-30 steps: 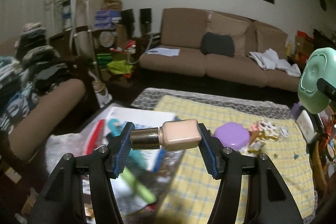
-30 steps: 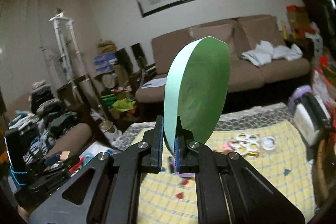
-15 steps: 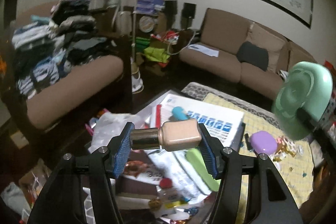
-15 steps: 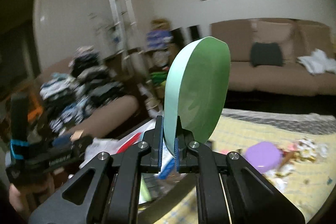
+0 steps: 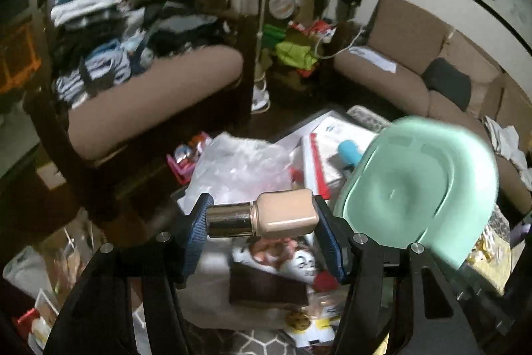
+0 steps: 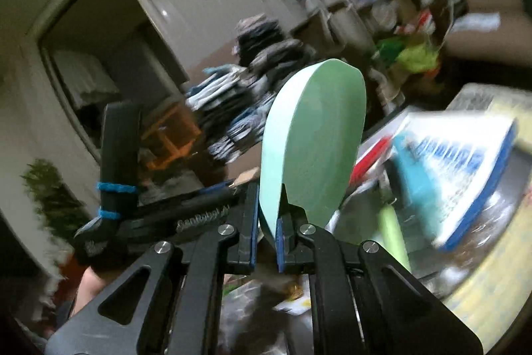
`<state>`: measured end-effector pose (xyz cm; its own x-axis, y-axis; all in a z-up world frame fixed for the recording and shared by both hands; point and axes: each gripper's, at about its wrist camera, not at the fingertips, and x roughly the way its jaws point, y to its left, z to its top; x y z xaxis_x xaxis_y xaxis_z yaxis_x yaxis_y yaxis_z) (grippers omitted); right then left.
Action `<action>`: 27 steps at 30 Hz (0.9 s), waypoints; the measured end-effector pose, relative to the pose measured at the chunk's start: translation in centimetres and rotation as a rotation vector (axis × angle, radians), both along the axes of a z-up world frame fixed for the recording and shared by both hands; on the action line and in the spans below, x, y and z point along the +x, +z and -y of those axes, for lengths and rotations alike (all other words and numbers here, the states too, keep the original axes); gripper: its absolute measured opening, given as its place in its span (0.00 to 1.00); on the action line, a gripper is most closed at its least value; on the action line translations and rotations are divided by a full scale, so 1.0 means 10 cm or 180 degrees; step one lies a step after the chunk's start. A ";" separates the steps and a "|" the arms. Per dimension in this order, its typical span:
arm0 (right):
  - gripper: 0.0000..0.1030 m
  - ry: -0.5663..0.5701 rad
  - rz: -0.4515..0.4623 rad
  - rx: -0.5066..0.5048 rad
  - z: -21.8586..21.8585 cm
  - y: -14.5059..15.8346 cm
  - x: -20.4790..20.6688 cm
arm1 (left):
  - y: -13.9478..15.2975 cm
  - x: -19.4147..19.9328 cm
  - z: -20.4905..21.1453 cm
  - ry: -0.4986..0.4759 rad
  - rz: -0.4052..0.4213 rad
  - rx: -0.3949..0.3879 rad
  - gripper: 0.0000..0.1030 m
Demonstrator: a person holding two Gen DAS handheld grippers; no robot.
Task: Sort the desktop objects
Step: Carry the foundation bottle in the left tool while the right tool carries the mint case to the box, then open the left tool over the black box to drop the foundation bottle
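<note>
My left gripper (image 5: 262,227) is shut on a beige foundation bottle (image 5: 284,218) with a gold cap, held sideways between the blue pads. It hangs over a heap of papers, a clear plastic bag (image 5: 239,168) and packets. My right gripper (image 6: 267,232) is shut on the rim of a mint green lid (image 6: 316,135), which stands upright from the jaws. In the left wrist view the same green lid (image 5: 415,192) fills the right side, close beside the bottle. In the right wrist view the left gripper's black body (image 6: 186,215) lies at the left.
A white and blue box (image 6: 462,165) lies on the heap at the right, with a red pen (image 5: 314,165) and a light green tube (image 6: 394,232) near it. A brown armchair (image 5: 149,92) stacked with folded clothes stands at the left. A brown sofa (image 5: 415,69) lines the far wall.
Both grippers swung left and dipped, from the yellow checked cloth toward the cluttered heap. The green lid came much closer to the bottle. Both grips stayed the same.
</note>
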<state>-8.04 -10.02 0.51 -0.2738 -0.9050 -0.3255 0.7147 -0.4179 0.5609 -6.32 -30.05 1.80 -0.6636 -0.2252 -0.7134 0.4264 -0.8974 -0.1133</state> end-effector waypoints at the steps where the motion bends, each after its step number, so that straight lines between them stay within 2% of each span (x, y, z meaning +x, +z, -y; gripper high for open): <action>1: 0.08 0.0047 0.0104 0.0024 0.02 -0.10 -0.01 | -0.04 -0.04 0.01 -0.0017 0.0031 0.0014 0.60; 3: 0.08 0.0157 0.0206 0.0241 0.09 -0.22 -0.03 | -0.13 -0.12 0.00 -0.0074 0.0090 0.0042 0.60; 5: 0.08 0.0241 0.0130 0.0411 0.15 -0.25 0.00 | -0.20 -0.15 -0.06 -0.0113 0.0121 0.0051 0.60; 7: 0.08 0.0162 0.0054 0.0750 0.23 -0.29 0.03 | -0.26 -0.21 -0.12 -0.0166 0.0173 0.0093 0.60; 11: 0.09 0.0219 -0.0132 0.1432 0.40 -0.52 0.05 | -0.29 -0.24 -0.21 -0.0138 0.0172 -0.0091 0.60; 13: 0.09 0.0203 -0.0114 0.1587 0.43 -0.59 0.06 | -0.29 -0.25 -0.19 -0.0162 0.0176 -0.0077 0.60; 16: 0.11 0.0146 -0.0114 0.1641 0.32 -0.55 0.07 | -0.29 -0.25 -0.16 -0.0160 0.0207 -0.0072 0.60; 18: 0.16 0.0155 -0.0020 0.1730 0.25 -0.52 0.10 | -0.28 -0.25 -0.14 -0.0159 0.0228 -0.0033 0.61; 19: 0.28 0.0144 0.0018 0.1806 0.20 -0.50 0.10 | -0.28 -0.24 -0.13 -0.0166 0.0232 0.0011 0.63; 20: 0.49 0.0096 0.0055 0.1862 0.17 -0.47 0.10 | -0.26 -0.23 -0.12 -0.0181 0.0228 0.0079 0.67; 21: 0.59 0.0029 0.0098 0.1884 0.11 -0.46 0.12 | -0.22 -0.22 -0.12 -0.0206 0.0197 0.0206 0.70; 22: 0.65 -0.0031 0.0134 0.1847 0.03 -0.44 0.15 | -0.19 -0.20 -0.12 -0.0226 0.0152 0.0294 0.78; 23: 0.64 -0.0069 0.0151 0.1795 -0.03 -0.41 0.16 | -0.15 -0.18 -0.12 -0.0250 0.0084 0.0388 0.82; 25: 0.65 -0.0206 0.0165 0.1704 -0.17 -0.34 0.20 | -0.09 -0.14 -0.15 -0.0285 -0.0013 0.0496 0.84; 27: 0.65 -0.0347 0.0132 0.1642 -0.30 -0.25 0.22 | -0.07 -0.13 -0.20 -0.0312 0.0000 0.0484 0.87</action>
<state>-5.89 -7.07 -1.99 -0.3347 -0.5914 -0.7336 0.6333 -0.7177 0.2896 -7.63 -28.04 1.10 -0.6771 -0.0490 -0.7342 0.3378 -0.9072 -0.2509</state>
